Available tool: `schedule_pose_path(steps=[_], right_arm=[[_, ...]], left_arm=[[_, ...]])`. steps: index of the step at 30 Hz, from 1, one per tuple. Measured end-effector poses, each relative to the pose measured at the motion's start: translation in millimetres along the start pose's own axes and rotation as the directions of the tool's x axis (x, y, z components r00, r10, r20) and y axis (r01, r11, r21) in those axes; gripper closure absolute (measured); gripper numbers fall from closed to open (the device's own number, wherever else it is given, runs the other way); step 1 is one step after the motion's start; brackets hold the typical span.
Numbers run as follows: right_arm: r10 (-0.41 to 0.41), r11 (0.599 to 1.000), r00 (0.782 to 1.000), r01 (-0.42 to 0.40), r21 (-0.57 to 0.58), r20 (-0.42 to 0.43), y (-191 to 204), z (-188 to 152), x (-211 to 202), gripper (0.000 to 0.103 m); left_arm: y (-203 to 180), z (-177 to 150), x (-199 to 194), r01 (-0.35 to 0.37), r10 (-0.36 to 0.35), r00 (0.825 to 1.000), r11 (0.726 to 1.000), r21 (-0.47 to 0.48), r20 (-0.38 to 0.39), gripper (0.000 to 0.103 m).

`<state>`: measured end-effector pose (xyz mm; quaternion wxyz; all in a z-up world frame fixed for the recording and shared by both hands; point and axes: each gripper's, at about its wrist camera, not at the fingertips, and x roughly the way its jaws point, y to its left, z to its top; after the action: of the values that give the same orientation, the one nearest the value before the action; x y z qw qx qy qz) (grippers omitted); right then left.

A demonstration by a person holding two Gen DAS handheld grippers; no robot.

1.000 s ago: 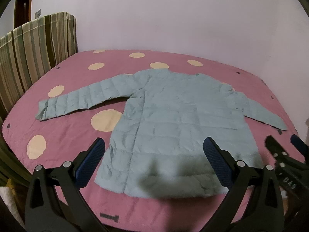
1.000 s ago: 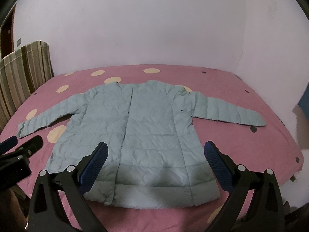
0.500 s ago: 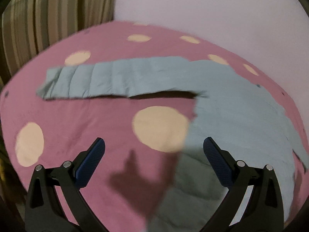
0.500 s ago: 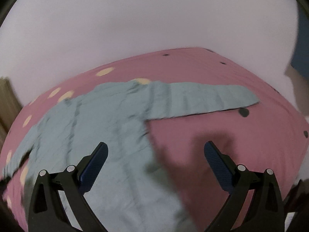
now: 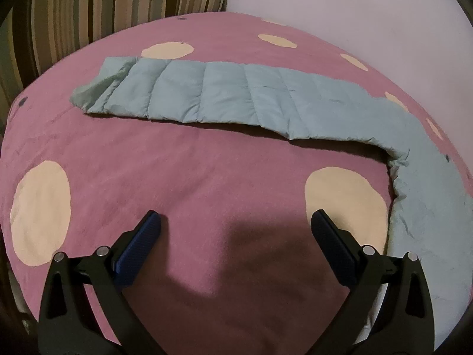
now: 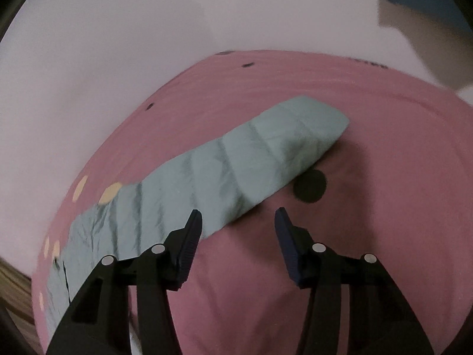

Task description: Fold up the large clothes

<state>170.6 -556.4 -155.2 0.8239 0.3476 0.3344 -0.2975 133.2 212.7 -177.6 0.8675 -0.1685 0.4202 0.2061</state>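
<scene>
Pink bedding (image 5: 207,177) with pale yellow spots covers the bed, which stands against a plain pale wall (image 5: 354,6); a striped cushion (image 5: 103,3) stands upright at the far left edge of the bed in the left wrist view.

On the bedding lies a light blue quilted jacket (image 5: 428,207), spread flat. In the left wrist view one sleeve (image 5: 224,97) stretches leftward from the jacket body, its cuff nearest the striped cushion, and the body runs down the right side of the view. The left gripper (image 5: 236,236) hangs over bare bedding on the near side of that sleeve, well apart from it, with a large yellow spot (image 5: 343,201) between its right finger and the jacket body. Its jaws stand wide and released, with nothing between them.

In the right wrist view the other sleeve (image 6: 266,159) runs diagonally up to the right from the jacket body, its cuff lying close to a dark dot (image 6: 309,185) on the bedding. The right gripper (image 6: 238,230) is at the near edge of this sleeve: its left finger overlaps the sleeve fabric in the view, its right finger is over bare bedding. Its jaws are closing, with the sleeve's edge and pink bedding showing between them; the pads do not press on the cloth. This view is somewhat blurred.
</scene>
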Motion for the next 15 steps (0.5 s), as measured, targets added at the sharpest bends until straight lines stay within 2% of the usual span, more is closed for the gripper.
schedule_pose_path(steps=[5, 8, 15], right_arm=[[0.043, 0.988, 0.999, -0.04, 0.147, -0.02, -29.1, 11.9, 23.0, 0.042], [0.067, 0.973, 0.997, -0.06, 0.223, -0.024, -45.3, 15.5, 33.8, 0.042], [0.105, 0.952, 0.994, -0.102, 0.288, 0.005, -56.1, 23.6, 52.1, 0.042]], left_arm=[[-2.5, 2.7, 8.8, -0.01, 0.01, 1.0, 1.0, 0.007, -0.008, 0.002], [-1.9, 2.1, 7.6, -0.005, 0.005, 1.0, 1.0, 0.003, -0.005, 0.002], [11.5, 1.3, 2.2, 0.093, -0.091, 0.995, 0.994, -0.064, 0.032, 0.002]])
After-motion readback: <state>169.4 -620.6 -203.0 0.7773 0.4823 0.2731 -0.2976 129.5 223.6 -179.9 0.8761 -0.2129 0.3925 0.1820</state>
